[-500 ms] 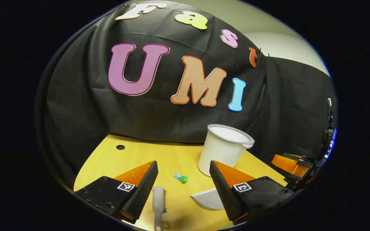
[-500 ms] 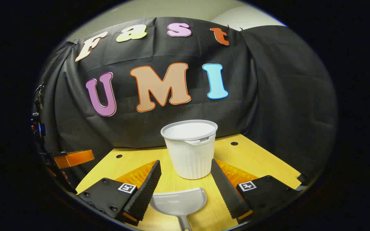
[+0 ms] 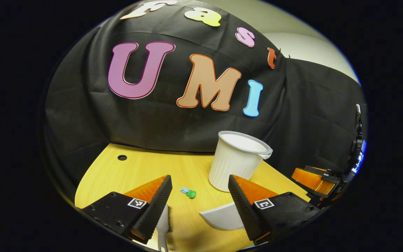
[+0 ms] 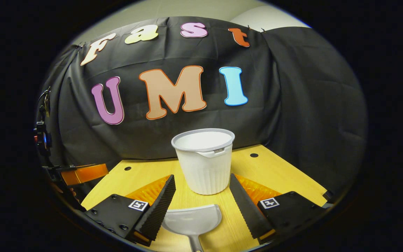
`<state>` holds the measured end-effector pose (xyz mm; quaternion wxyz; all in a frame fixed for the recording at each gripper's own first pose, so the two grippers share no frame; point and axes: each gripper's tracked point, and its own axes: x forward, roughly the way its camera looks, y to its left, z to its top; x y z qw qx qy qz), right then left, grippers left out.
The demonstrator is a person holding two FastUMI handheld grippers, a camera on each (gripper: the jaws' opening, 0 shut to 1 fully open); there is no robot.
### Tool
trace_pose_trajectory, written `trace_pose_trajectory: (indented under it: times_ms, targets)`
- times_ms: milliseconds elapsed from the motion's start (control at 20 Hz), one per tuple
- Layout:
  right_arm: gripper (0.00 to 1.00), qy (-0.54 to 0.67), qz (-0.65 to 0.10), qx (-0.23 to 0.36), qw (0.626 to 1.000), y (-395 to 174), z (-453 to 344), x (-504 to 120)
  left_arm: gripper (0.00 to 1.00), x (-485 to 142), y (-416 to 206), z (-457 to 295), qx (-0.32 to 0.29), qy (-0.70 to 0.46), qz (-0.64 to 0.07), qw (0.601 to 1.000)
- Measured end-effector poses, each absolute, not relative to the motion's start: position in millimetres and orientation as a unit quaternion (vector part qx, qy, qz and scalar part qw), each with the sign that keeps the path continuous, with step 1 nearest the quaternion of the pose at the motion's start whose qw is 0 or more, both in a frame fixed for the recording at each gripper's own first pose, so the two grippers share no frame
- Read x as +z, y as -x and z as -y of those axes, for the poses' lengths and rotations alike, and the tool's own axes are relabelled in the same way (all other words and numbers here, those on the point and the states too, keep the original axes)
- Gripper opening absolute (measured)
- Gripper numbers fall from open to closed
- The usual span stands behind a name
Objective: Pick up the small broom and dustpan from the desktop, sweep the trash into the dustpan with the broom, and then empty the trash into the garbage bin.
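Observation:
In the left gripper view my left gripper stands open over the wooden desktop. The small white broom lies just below its left finger, partly hidden by it. Blue and green trash scraps lie ahead between the fingers. The white dustpan lies by the right finger. The ribbed white garbage bin stands behind. In the right gripper view my right gripper is open above the dustpan, whose handle points toward me, with the bin right behind it.
Round cable holes mark the desktop's far corners. The right gripper's orange finger shows at the right edge of the left gripper view, and the left gripper's orange finger at the left edge of the right gripper view.
Both views have shifted slightly. In the left gripper view the broom, trash and bin slid left and the broom slipped partly behind the left finger. The dustpan sits a little lower in the right gripper view.

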<state>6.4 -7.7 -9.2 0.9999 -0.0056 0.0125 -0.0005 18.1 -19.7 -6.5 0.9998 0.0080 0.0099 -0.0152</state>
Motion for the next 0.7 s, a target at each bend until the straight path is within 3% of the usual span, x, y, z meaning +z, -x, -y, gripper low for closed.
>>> trace_pose_trajectory:
  times_ms: [50, 100, 150, 200, 550, 650, 700]
  targets:
    - [0.95, 0.004, -0.014, 0.0, 1.0, -7, 7, -8, 0.95, -7, -18, 18, -0.014, -0.011, -0.01, 1.0]
    - [1.0, 0.003, -0.014, 0.0, 1.0, -7, 7, -9, 0.95, -7, -19, 17, -0.013, -0.01, -0.009, 1.0]
    - [0.95, 0.004, -0.016, 0.0, 1.0, -8, 6, -10, 0.95, -7, -19, 19, -0.014, -0.006, -0.01, 1.0]
    - [1.0, 0.005, -0.017, -0.001, 1.0, -9, 6, -12, 0.95, -9, -19, 20, -0.016, -0.004, -0.013, 1.0]
    - [1.0, 0.008, -0.031, 0.006, 0.999, -3, -2, -22, 0.95, -15, -15, 22, -0.023, -0.008, -0.019, 1.0]
    - [0.95, 0.007, -0.036, 0.007, 0.999, -1, -4, -25, 0.95, -17, -11, 21, -0.022, -0.011, -0.02, 1.0]
    - [1.0, 0.007, -0.039, 0.008, 0.999, -1, -4, -28, 0.95, -17, -11, 20, -0.021, -0.012, -0.02, 1.0]
